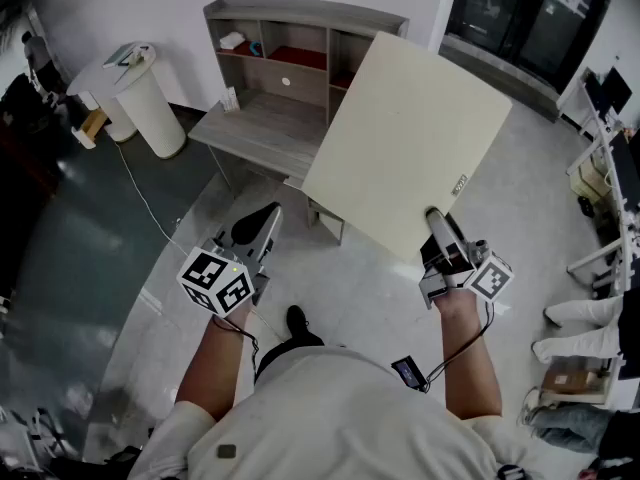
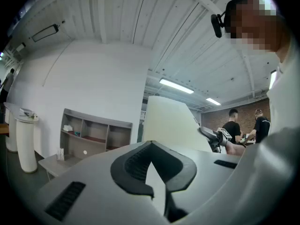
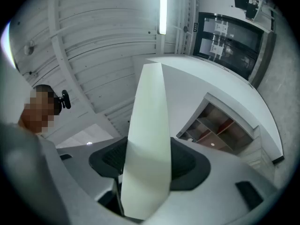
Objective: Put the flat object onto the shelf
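Right gripper (image 1: pixel 438 226) jaws clamped on board (image 1: pixel 405 143), carried in air, left gripper (image 1: pixel 250 238) jaws together, empty; shelf (image 1: pixel 300 10) at 11 o'clock, placing not done.

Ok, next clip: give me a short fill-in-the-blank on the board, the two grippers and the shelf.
1. Of the right gripper and the left gripper, the board is clamped in the ___ one.
2. The other one holds ___.
3. One compartment of the shelf has a ___ floor.
Missing words: right; nothing; red.
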{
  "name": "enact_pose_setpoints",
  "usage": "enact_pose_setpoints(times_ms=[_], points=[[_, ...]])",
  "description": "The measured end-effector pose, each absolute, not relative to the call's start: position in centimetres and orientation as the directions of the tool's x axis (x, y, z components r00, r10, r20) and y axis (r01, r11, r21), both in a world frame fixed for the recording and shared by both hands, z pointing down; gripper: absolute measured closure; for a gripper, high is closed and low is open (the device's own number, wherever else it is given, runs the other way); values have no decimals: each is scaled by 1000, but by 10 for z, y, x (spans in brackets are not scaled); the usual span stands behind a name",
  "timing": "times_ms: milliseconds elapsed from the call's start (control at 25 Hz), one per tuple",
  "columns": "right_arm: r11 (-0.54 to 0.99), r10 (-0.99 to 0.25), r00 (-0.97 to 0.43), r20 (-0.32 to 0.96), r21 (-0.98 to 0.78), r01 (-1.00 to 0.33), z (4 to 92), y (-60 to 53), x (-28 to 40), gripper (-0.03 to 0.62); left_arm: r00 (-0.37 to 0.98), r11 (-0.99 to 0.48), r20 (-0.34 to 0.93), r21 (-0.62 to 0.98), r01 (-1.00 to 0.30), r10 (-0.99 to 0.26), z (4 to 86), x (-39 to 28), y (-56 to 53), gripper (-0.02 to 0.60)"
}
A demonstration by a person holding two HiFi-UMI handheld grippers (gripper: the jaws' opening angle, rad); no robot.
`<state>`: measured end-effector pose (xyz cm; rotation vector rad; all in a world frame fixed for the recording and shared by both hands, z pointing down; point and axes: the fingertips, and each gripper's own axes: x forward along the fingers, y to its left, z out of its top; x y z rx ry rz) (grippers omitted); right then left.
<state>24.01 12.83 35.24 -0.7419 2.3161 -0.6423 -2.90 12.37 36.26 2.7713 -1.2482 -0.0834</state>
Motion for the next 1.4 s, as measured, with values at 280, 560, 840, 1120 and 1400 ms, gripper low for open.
enact_pose_setpoints(times_ms=[280, 560, 840, 1120, 1400], points=[[718, -645, -650, -400, -609, -338, 358, 126, 243, 312, 663, -659, 1, 113, -744, -748, 367, -22, 125, 566], [727, -636, -656, -407, -600, -333, 358, 117, 242, 312, 664, -657, 5, 140, -741, -747, 376, -24, 117, 566], [740, -621, -653, -433, -600, -305, 355, 86, 222, 313, 672, -661, 6, 170, -731, -741, 385, -40, 82, 566], [725, -625, -643, -442, -633, -270, 359, 33, 187, 313, 676, -666, 21, 157, -729, -736, 387, -72, 32, 566], [723, -642, -620, -450, -625, -294, 350, -26, 146, 315, 690, -678, 30, 153, -719, -724, 382, -122, -31, 566]])
